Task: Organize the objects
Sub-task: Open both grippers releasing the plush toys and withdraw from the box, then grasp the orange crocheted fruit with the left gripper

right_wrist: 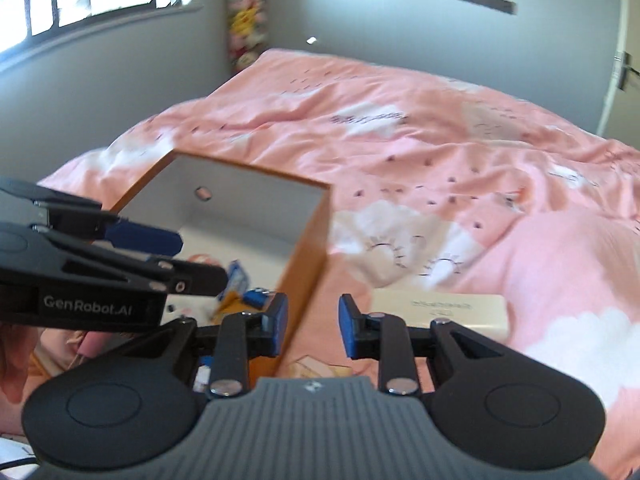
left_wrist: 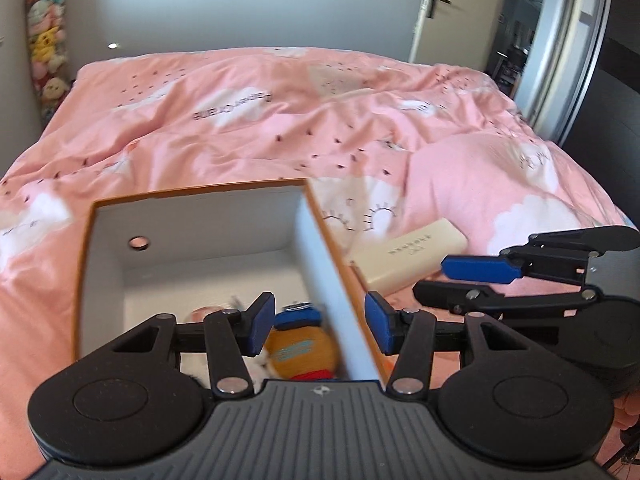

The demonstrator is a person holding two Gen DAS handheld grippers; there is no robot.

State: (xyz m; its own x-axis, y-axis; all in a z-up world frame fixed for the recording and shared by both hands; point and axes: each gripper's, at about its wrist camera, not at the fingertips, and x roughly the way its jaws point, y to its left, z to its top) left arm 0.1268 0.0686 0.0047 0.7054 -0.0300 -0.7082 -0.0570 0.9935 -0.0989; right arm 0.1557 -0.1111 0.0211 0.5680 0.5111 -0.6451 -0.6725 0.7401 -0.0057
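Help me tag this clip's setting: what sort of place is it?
A bedroom, most likely: a bed under a pink duvet, stacked plush toys in the corner, and a door.

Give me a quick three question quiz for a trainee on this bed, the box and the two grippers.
1. True or false: the cream case lies inside the orange box.
2. What is between the fingertips of the right gripper? A) a plush toy B) nothing C) the cream case
3. Fill in: the orange plush toy lies in the ____.

Key: 1 false, it lies on the pink duvet beside the box. 2 B, and the left gripper holds nothing either. 3 box.
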